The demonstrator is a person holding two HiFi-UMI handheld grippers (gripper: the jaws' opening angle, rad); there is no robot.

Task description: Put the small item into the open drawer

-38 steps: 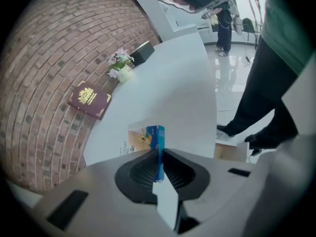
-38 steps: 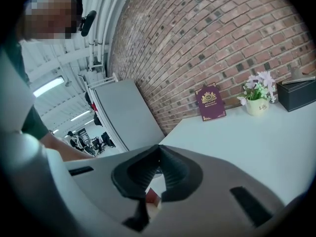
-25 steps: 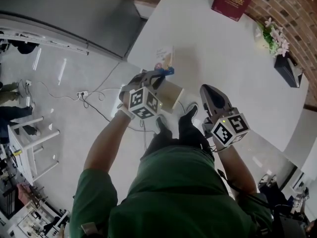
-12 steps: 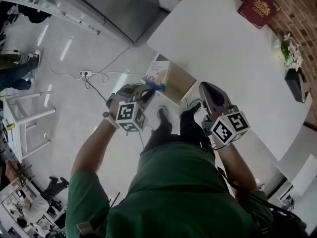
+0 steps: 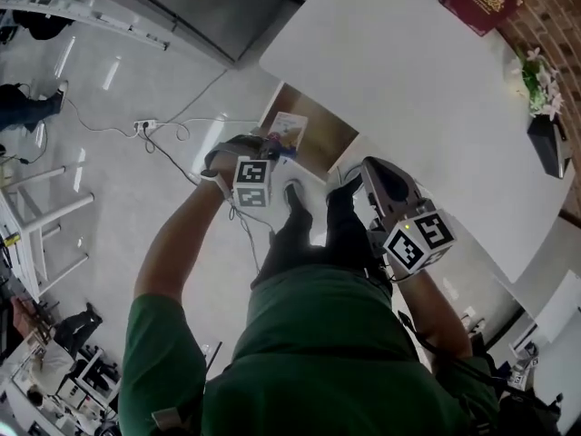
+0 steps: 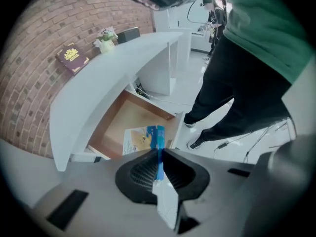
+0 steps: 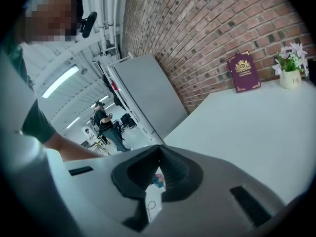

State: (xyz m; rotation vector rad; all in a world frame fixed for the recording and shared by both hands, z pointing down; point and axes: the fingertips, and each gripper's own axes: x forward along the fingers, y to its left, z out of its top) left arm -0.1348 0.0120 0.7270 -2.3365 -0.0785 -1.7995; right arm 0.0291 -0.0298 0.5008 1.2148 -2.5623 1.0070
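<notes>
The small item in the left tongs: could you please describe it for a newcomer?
Find the long white table, then the open brown wooden drawer under its edge. Over that drawer the left tongs pinch a flat pale card packet, the only thing with a blue edge.

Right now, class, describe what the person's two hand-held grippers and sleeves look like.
Both the left hand-held gripper and the right hand-held gripper have smooth grey shells with black ribbed pads tapering to a point. Each carries a white cube printed with black square markers. The person wears a green short-sleeved shirt.
</notes>
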